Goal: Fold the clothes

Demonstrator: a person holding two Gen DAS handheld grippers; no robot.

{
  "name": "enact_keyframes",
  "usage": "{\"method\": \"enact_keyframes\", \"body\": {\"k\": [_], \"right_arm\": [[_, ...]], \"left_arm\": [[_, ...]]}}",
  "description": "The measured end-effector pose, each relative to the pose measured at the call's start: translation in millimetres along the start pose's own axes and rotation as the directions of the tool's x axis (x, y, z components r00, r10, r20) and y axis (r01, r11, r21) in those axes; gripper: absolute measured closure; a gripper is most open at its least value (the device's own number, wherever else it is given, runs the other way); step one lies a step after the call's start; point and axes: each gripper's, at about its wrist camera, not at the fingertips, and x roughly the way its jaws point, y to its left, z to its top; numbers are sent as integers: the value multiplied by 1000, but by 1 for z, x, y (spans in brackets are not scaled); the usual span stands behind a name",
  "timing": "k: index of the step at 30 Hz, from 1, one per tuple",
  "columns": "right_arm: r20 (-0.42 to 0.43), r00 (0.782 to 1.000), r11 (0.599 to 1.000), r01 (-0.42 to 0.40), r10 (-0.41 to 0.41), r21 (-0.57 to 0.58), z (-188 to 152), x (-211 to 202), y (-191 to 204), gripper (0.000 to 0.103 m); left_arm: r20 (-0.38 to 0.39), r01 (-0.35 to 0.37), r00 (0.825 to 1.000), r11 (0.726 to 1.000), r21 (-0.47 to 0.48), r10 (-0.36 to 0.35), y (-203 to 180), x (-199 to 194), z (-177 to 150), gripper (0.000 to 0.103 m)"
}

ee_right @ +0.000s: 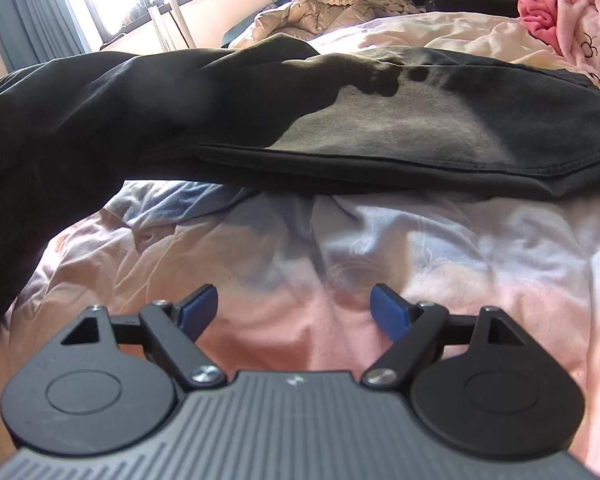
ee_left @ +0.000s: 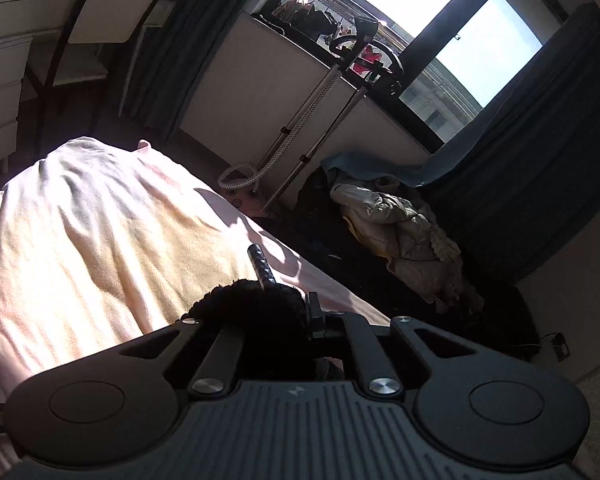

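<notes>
Garment: a black cotton garment with a stitched hem (ee_right: pixel 340 120) lies across the pink rumpled bed cover (ee_right: pixel 300 264), its right part flat, its left part rising off the bed towards the left edge of the right wrist view.
Left gripper (ee_left: pixel 272 292): its jaws are clenched on a bunch of the black cloth, which bulges dark between them (only one ribbed finger tip shows above the cloth).
Right gripper (ee_right: pixel 294 308): its jaws stand apart with nothing between the blue pads (ee_right: pixel 388 308); it hovers low over the bed cover, near the hem but not touching it.
Progress: one layer seems to lie over another along the near hem, so I judge a fold partly made or being made; whether the lifted left part is going over or being opened out, the pictures do not settle. The garment is not yet a neat flat packet.
Left to do: the raised part has to come to rest flat and its edges be squared.
Around: a pink fleece blanket (ee_right: pixel 560 12) at the far right of the bed, a beige quilted jacket heap (ee_left: pixel 404 232) on the floor by the window (ee_left: pixel 400 4), a white chair (ee_left: pixel 116 4) and a garment steamer pole (ee_left: pixel 300 128).
In the way: the cover's wrinkles under the hem; otherwise the bed near the garment is free.
</notes>
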Motion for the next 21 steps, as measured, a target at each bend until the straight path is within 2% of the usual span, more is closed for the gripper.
{"method": "enact_keyframes", "body": {"k": [4, 6, 7, 8, 9, 11, 12, 13, 14, 16, 19, 21], "right_arm": [[7, 1000, 1000, -5, 4, 5, 2, 4, 0, 19], [11, 1000, 1000, -7, 7, 7, 4, 5, 0, 18], [12, 1000, 1000, -8, 8, 8, 4, 6, 0, 18], [14, 1000, 1000, -9, 9, 10, 5, 7, 0, 18], [16, 1000, 1000, -10, 10, 11, 6, 8, 0, 18], [18, 1000, 1000, -11, 11, 7, 7, 10, 1, 18], [16, 1000, 1000, -8, 9, -2, 7, 12, 2, 18], [14, 1000, 1000, -7, 7, -8, 8, 13, 1, 18], [13, 1000, 1000, -7, 7, -8, 8, 15, 1, 18], [16, 1000, 1000, -15, 15, 6, 9, 14, -2, 18], [27, 999, 1000, -26, 25, 16, 9, 9, -3, 18], [37, 999, 999, -27, 27, 17, 9, 4, -3, 18]], "left_arm": [[-67, -89, 994, 995, 33, 91, 18, 65, -22, 92], [-57, -148, 987, 987, 59, 151, 27, 90, -40, 91], [-53, -172, 983, 983, 70, 176, 30, 98, -47, 87], [-55, -180, 981, 981, 71, 184, 31, 103, -51, 87], [-54, -181, 981, 981, 67, 185, 32, 107, -55, 82], [-77, -170, 982, 983, 71, 175, 32, 112, -57, 60], [-97, -168, 980, 983, 78, 176, 30, 112, -56, 51], [-119, -170, 977, 982, 82, 179, 28, 110, -55, 29], [-137, -171, 974, 981, 87, 182, 25, 108, -55, 16], [-101, -155, 981, 980, 124, 168, 18, 91, -55, 15], [-29, -159, 985, 961, 225, 169, -4, 55, -58, 12], [-7, -128, 991, 960, 249, 134, -18, 23, -67, 10]]}}
